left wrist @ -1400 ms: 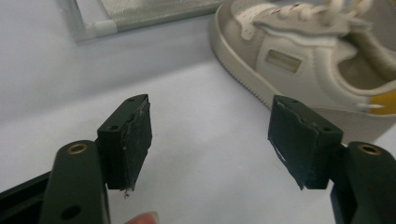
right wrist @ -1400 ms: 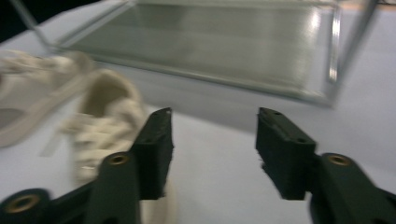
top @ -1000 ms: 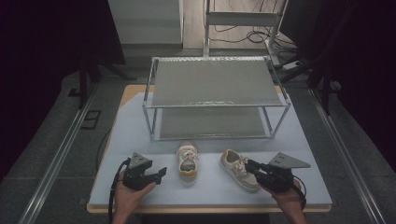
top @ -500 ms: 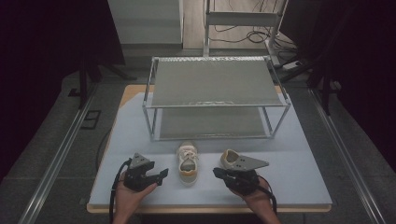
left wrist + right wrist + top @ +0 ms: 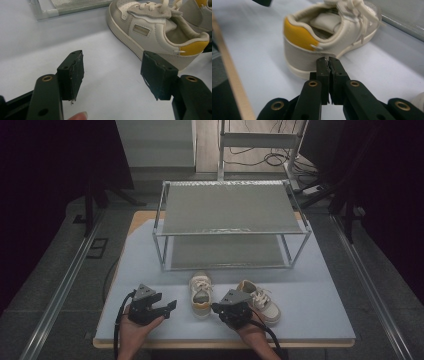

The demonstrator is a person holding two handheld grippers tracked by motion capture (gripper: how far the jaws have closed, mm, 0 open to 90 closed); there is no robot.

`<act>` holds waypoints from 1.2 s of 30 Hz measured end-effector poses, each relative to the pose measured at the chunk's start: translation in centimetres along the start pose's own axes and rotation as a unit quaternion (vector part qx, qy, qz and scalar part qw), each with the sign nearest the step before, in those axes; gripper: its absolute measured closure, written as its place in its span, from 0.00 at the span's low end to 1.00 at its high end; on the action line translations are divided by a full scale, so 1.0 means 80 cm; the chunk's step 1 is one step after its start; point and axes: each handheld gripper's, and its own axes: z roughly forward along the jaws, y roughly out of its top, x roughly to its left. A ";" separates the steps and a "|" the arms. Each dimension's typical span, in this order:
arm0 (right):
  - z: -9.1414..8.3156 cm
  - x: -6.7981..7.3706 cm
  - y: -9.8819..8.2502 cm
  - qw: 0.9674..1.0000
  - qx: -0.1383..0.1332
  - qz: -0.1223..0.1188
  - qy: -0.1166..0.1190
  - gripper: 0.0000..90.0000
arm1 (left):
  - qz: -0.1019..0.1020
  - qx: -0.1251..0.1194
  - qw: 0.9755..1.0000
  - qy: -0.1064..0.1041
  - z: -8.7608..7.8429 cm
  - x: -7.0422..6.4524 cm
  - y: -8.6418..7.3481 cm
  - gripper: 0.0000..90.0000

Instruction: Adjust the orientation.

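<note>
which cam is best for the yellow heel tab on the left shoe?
The right gripper view: the yellow heel tab faces it, large, just beyond the shut right gripper. The left gripper view shows it side-on at the frame's right edge. In the high view it is a small yellow strip.

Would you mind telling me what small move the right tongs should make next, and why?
Probably push the shoe. The right tongs are shut with nothing between them, tips at its yellow heel, while the left tongs wait open at its other side.
</note>
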 end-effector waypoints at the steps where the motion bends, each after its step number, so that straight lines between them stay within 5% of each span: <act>1: 0.004 -0.001 -0.001 1.000 -0.001 0.004 0.002 0.97 | 0.000 0.001 1.000 0.001 0.000 0.000 0.000 0.39; 15: 0.031 0.020 0.014 0.998 -0.010 -0.008 0.055 0.97 | -0.007 0.001 1.000 0.001 -0.003 0.007 -0.004 0.39; 20: 0.033 0.021 0.013 0.998 -0.005 -0.011 0.057 0.97 | -0.010 -0.001 1.000 0.001 -0.005 0.011 -0.004 0.39; 26: 0.004 0.010 0.009 0.999 -0.027 0.002 0.046 0.96 | -0.012 -0.003 1.000 0.002 -0.008 0.013 -0.005 0.39; 36: -0.064 -0.021 -0.041 0.998 -0.046 0.049 0.004 0.96 | -0.014 -0.010 1.000 -0.001 -0.013 0.015 -0.003 0.39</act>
